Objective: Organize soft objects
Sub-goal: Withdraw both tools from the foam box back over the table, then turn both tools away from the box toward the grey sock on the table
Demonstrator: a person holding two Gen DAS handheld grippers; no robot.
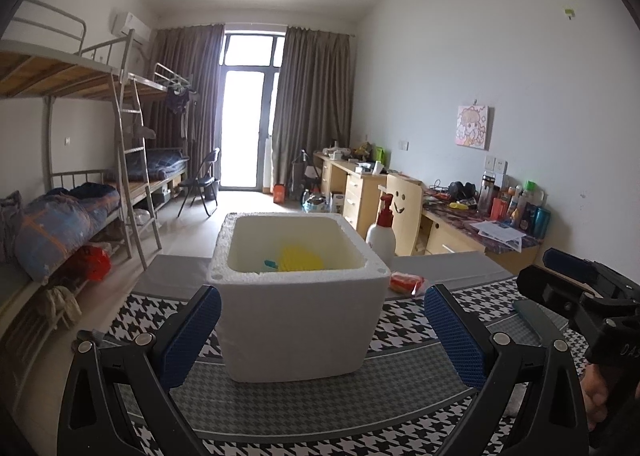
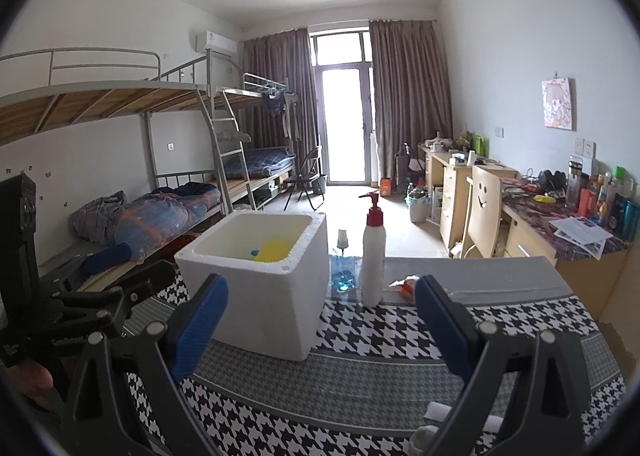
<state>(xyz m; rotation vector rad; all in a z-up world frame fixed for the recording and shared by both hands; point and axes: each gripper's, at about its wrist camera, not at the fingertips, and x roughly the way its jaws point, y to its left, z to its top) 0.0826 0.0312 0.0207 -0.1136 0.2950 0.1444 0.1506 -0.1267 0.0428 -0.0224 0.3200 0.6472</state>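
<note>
A white foam box (image 1: 298, 312) stands on the houndstooth table cloth (image 1: 404, 388); a yellow soft object (image 1: 300, 258) and a small teal piece lie inside it. The box also shows in the right wrist view (image 2: 260, 288), with the yellow object (image 2: 274, 250) inside. An orange-red packet (image 1: 406, 282) lies behind the box to the right, and it also shows in the right wrist view (image 2: 408, 286). My left gripper (image 1: 320, 340) is open and empty, its fingers either side of the box front. My right gripper (image 2: 320, 332) is open and empty, right of the box.
A white pump bottle (image 2: 373, 256) with a red top stands right of the box, a small clear bottle with blue liquid (image 2: 343, 270) beside it. Bunk beds (image 2: 160, 184) run along the left wall, desks and a chair (image 2: 484, 212) along the right.
</note>
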